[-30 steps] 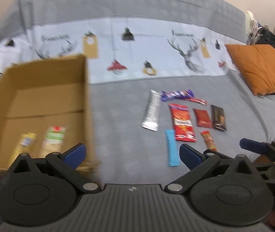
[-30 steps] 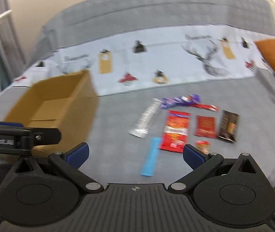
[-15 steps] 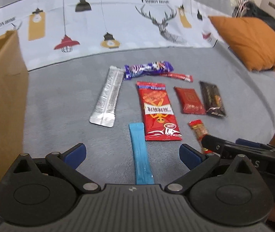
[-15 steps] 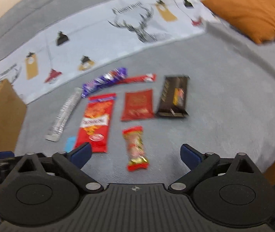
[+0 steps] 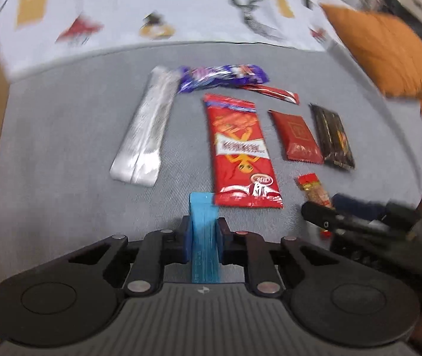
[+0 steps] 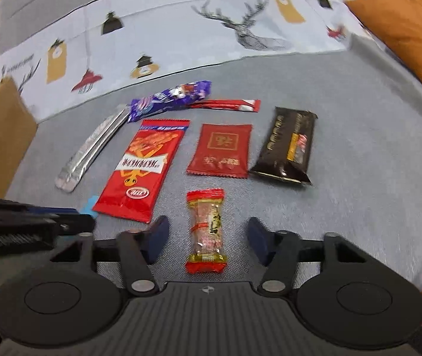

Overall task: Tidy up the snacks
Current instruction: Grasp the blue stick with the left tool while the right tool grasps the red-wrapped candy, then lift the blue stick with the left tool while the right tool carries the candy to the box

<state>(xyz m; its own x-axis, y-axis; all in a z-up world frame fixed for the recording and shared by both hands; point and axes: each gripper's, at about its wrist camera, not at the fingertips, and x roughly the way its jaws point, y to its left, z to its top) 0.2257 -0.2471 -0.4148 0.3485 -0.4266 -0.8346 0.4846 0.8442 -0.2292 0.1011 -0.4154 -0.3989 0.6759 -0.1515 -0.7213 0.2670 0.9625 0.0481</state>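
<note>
Eight snack packets are counted on the grey bed. One thin blue stick packet is pinched by the closing left tongs. One small red-ended candy is lain untouched between the closing right tongs. Its writing cannot be read.

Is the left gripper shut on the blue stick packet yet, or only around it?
Shut on it: the left gripper has both pads pressed against the blue stick packet.
</note>
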